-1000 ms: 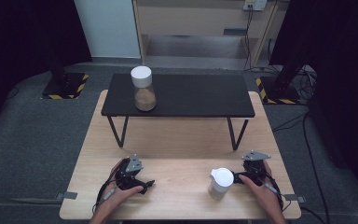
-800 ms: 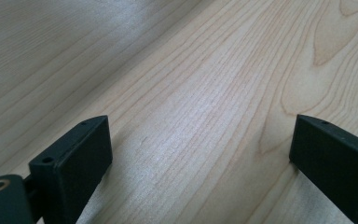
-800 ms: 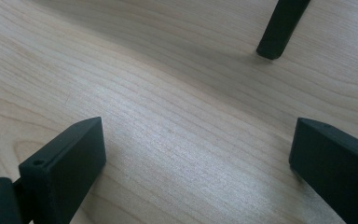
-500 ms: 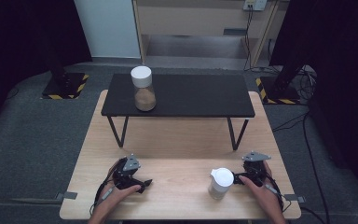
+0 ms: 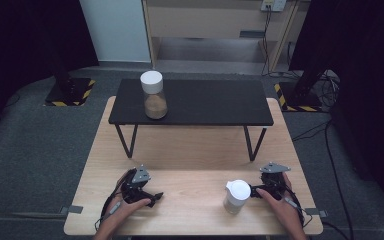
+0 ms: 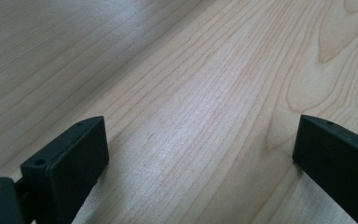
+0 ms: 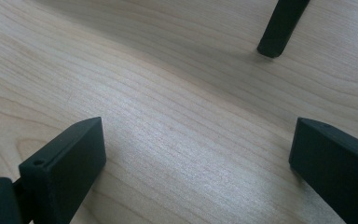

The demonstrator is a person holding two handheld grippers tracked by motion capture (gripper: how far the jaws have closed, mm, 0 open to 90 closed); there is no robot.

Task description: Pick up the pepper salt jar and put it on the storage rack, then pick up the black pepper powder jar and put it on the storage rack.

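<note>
Right now I hold my left gripper (image 5: 152,196) low over the near left part of the wooden table (image 5: 195,150), its jaws spread wide with nothing between them. In the left gripper view the two black jaws stand far apart at the bottom corners and bare wood grain runs between them. My left hand (image 5: 122,205) wraps the handle from below, and the cable trails back toward me.

My right gripper (image 5: 252,190) sits at the near right of the table, also spread wide and holding nothing. In the right gripper view its jaws frame plain wood, and one black leg (image 7: 279,28) of the low bench stands on the table at the top of that view. My right hand (image 5: 277,197) grips the handle, with the grey plate on top.

Just beside the right gripper's tips, toward the middle of the table, stands a small jar with a white lid (image 5: 236,196), upright. From the high view I cannot tell whether the tips touch it; the right gripper view shows no jar between the jaws.

Farther away, a black bench (image 5: 215,102) spans the far half of the table. On its left part stands a second jar (image 5: 153,95), upright, white-lidded, with brown contents in its lower half, well apart from both grippers.
</note>
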